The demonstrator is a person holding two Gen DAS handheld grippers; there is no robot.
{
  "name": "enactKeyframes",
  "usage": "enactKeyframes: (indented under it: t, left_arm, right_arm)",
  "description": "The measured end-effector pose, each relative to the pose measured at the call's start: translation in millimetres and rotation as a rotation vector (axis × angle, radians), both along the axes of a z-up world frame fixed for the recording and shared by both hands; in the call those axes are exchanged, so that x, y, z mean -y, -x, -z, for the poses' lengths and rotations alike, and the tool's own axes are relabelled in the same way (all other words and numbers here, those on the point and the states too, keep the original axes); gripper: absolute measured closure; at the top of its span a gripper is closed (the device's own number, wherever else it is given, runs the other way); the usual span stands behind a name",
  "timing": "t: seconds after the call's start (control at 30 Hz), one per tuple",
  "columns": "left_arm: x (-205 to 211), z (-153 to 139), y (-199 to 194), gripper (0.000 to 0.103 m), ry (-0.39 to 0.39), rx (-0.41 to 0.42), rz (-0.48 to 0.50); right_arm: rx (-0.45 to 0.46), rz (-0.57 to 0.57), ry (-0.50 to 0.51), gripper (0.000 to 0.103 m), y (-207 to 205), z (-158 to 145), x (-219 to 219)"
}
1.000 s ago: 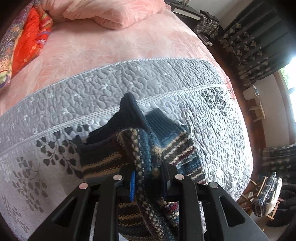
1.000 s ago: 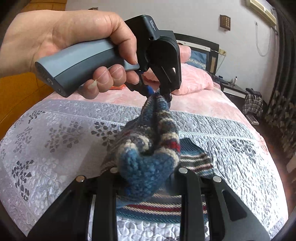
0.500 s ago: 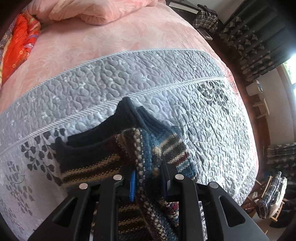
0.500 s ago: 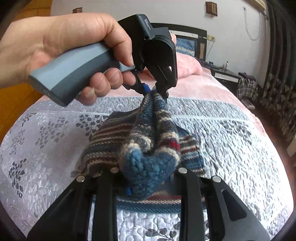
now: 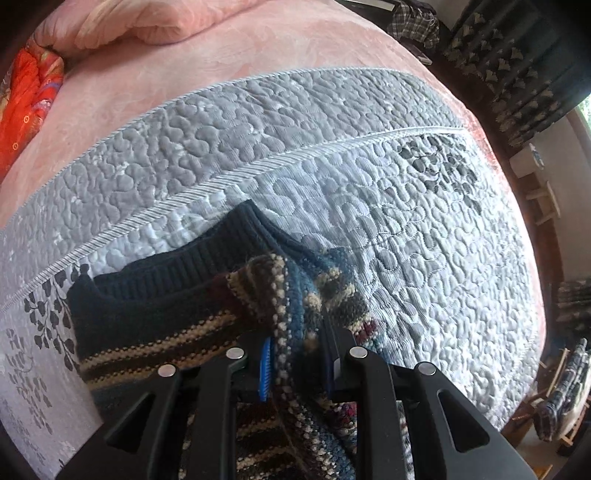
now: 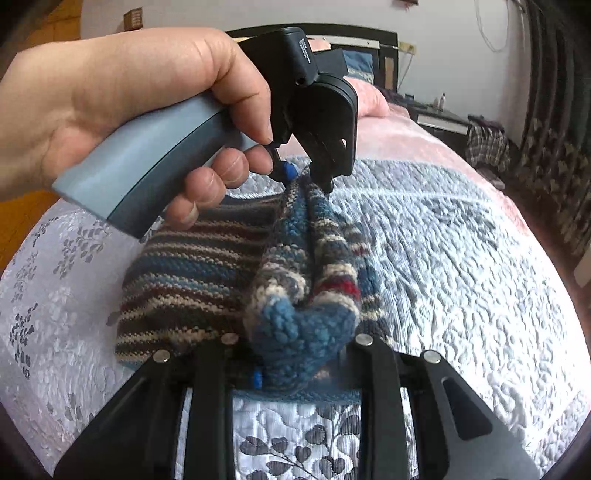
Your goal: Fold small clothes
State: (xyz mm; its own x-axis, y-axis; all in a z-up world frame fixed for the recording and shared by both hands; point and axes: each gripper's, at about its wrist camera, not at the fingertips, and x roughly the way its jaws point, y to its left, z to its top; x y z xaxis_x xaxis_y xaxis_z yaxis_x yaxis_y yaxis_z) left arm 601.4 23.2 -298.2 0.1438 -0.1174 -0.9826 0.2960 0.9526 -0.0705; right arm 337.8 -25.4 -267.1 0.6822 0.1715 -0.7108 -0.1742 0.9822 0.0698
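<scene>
A small striped knit sweater (image 6: 192, 273) in blue, brown, cream and red lies on the grey quilted bedspread (image 6: 461, 277). Its dark ribbed hem (image 5: 177, 266) shows in the left wrist view. My left gripper (image 5: 299, 365) is shut on a bunched fold of the knit; from the right wrist view the same left gripper (image 6: 306, 177) pinches the far end of a raised ridge, held by a hand (image 6: 122, 107). My right gripper (image 6: 299, 354) is shut on the near end of that ridge, a thick blue roll. The rest of the sweater rests flat to the left.
Beyond the bedspread (image 5: 424, 229) lie a pink blanket (image 5: 229, 62), a pink pillow (image 5: 147, 26) and red bedding (image 5: 26, 110). The bed's right edge drops to a dark floor by patterned curtains (image 5: 517, 66). Plaid cloth (image 6: 487, 144) hangs beside a nightstand.
Both grippers have carried the pinched fold lower and across the sweater. More of the striped body now lies flat on the bedspread to the left.
</scene>
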Motion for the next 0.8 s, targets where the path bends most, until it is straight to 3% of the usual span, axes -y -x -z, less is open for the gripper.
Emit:
enactKeyframes:
  t: [0.23,0.53,0.63,0.8]
  left_arm:
    - [11.0,14.5,1.7,0.082,-0.023,0.025,-0.002]
    - [13.5,24.7,6.0,0.080,0.012,0.091,-0.003]
    - [12.7,24.4,7.2,0.074,0.047,0.108,-0.002]
    - [4.9,2.8,11.8,0.051,0.179,0.204,0.017]
  right_arm:
    - [-0.028,0.006,-0.014,0.079,-4.7,15.0,11.2]
    - [-0.053,0.010,-0.026,0.079,-11.4,27.0,20.7]
    - [-0.078,0.004,-0.055,0.079,-14.0,30.9,25.1]
    - [-0.191,-0.007,-0.223,0.076,-28.4,45.9,50.2]
